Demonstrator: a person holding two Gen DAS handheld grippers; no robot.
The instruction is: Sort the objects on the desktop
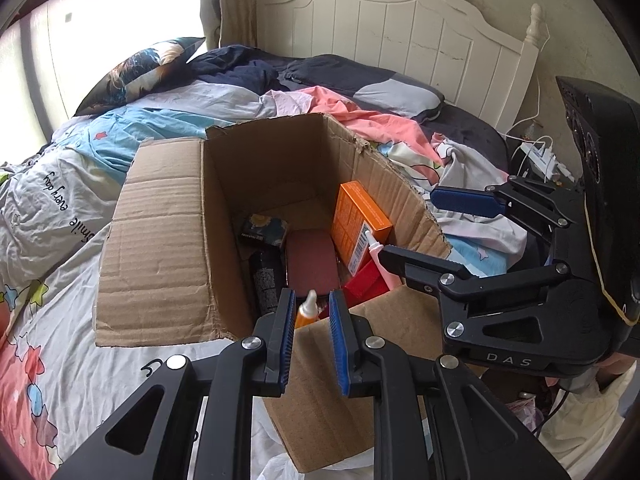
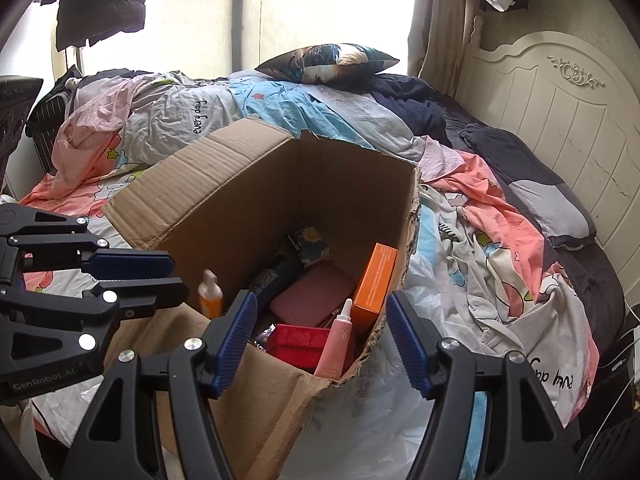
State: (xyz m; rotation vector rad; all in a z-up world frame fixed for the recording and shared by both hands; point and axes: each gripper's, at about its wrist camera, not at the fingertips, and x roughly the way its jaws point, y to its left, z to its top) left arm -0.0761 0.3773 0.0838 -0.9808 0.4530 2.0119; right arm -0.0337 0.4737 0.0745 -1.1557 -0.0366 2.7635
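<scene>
An open cardboard box (image 1: 160,240) (image 2: 224,200) stands on the bed. Inside lie an orange carton (image 1: 356,216) (image 2: 376,284), a pink tube (image 1: 380,260) (image 2: 336,340), a pink case (image 1: 310,260) (image 2: 308,296), a red box (image 1: 366,282) (image 2: 296,340), a dark patterned packet (image 1: 264,230) and a black bottle (image 1: 264,276). My left gripper (image 1: 310,312) is open over the box's near edge; a small orange bottle with a white cap (image 1: 307,312) (image 2: 210,294) sits between its jaws, blurred. My right gripper (image 2: 320,336) is open and empty above the box's right side.
The bed is covered in rumpled patterned bedding (image 1: 60,208) and clothes (image 2: 500,208). A printed pillow (image 2: 328,60) lies by the window. A white headboard (image 1: 400,32) stands behind. Cables and a power strip (image 1: 540,152) lie at the right. Plastic bags (image 2: 368,420) lie under the box.
</scene>
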